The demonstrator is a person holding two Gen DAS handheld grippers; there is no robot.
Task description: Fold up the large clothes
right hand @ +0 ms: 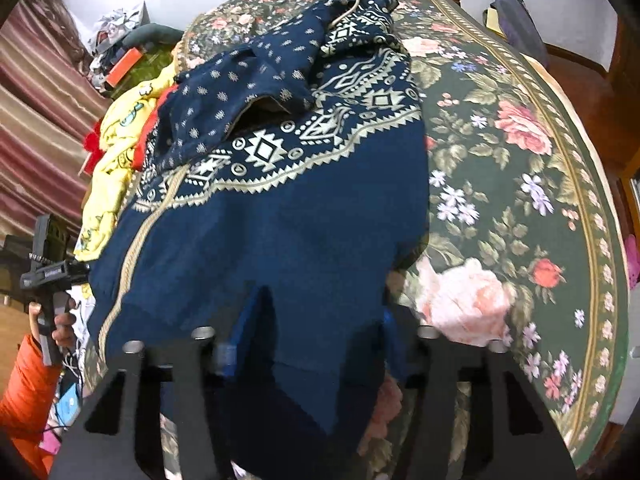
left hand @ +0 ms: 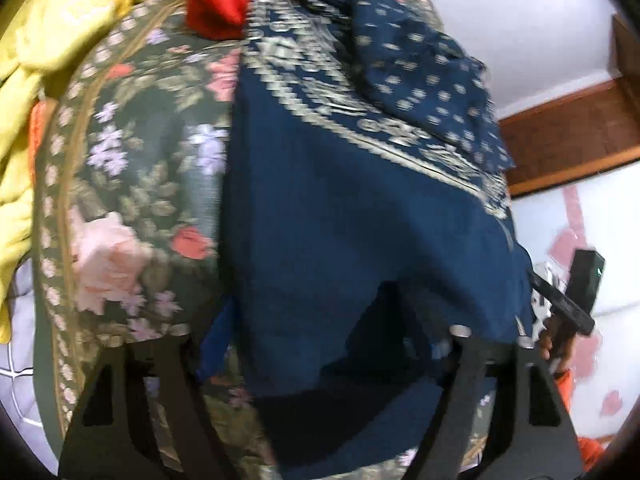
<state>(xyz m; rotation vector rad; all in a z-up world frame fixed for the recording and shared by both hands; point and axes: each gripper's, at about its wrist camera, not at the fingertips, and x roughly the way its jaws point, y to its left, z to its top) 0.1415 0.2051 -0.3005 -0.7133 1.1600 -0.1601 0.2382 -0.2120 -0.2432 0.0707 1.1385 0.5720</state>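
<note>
Kurta (right hand: 280, 232), navy cloth, cream geometric yoke band, dotted sleeves bunched at top; lies on floral bedspread (right hand: 520, 208), dark green with pink roses. No readable writing. Hem hangs toward both cameras. Left gripper (left hand: 320, 356): hem between jaws, pads hidden, grip uncertain. Right gripper (right hand: 316, 344): jaws narrowed around hem fold, contact unclear. Yellow cloth (left hand: 60, 40) and red cloth (left hand: 220, 0) heaped beside kurta. Orange sleeve (right hand: 24, 392) at left edge.
</note>
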